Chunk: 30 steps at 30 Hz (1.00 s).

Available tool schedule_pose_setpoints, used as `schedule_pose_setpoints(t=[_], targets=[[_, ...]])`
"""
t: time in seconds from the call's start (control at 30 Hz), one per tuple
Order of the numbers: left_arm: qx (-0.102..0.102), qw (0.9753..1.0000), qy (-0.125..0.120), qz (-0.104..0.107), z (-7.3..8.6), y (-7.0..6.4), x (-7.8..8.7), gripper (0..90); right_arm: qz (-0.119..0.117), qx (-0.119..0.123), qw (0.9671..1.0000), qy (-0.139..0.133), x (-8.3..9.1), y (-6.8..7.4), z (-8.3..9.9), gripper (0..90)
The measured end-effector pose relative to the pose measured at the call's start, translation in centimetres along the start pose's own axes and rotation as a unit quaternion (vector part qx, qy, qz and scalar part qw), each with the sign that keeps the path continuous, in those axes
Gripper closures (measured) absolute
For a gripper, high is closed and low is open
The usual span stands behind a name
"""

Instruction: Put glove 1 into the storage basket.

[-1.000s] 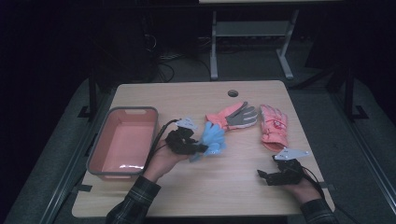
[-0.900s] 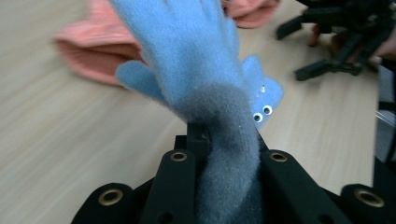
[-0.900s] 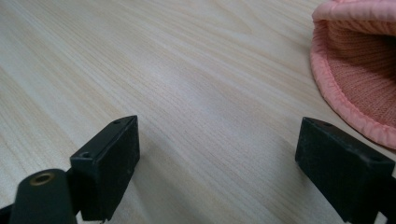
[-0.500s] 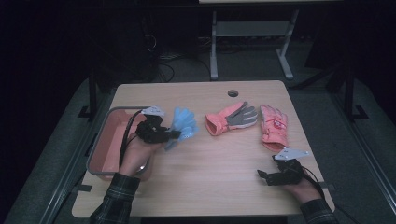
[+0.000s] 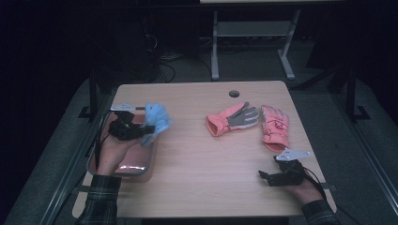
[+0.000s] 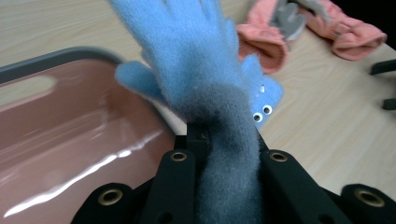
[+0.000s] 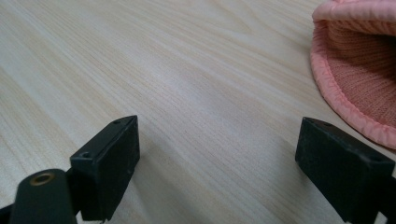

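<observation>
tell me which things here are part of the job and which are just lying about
In the job, as far as I can judge:
- blue glove, clamped in the left gripper
- pink tray
- two pink gloves

Lying about:
- right gripper, jaws open
- table stand behind

We see a dim room around the lit wooden table (image 5: 197, 183) (round hole near its far edge); grey floor (image 5: 328, 117), a white-legged stand (image 5: 251, 42) and cables (image 5: 166, 70) behind.
</observation>
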State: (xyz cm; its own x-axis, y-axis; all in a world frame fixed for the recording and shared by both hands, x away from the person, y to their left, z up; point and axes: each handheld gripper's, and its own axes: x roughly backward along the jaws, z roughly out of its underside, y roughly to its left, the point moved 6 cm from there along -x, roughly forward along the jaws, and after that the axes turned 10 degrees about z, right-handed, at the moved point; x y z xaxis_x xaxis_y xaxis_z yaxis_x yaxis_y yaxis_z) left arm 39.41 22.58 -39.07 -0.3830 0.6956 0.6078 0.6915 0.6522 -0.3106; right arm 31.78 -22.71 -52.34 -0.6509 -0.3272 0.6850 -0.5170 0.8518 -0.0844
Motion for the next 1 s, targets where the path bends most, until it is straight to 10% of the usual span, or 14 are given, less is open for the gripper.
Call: schedule_pose_setpoints(t=[0.4, 1.0], targets=[[0.04, 0.9976, 0.006, -0.056, 2.1, 4.2, 2.0, 79.9, 0.0, 0.0, 1.0, 0.0, 0.0, 0.0, 0.0, 13.4], [0.111, 0.9833, 0.123, -0.076, 7.0, 8.8, -1.4, 66.9, 0.0, 0.0, 1.0, 0.0, 0.0, 0.0, 0.0, 13.5]])
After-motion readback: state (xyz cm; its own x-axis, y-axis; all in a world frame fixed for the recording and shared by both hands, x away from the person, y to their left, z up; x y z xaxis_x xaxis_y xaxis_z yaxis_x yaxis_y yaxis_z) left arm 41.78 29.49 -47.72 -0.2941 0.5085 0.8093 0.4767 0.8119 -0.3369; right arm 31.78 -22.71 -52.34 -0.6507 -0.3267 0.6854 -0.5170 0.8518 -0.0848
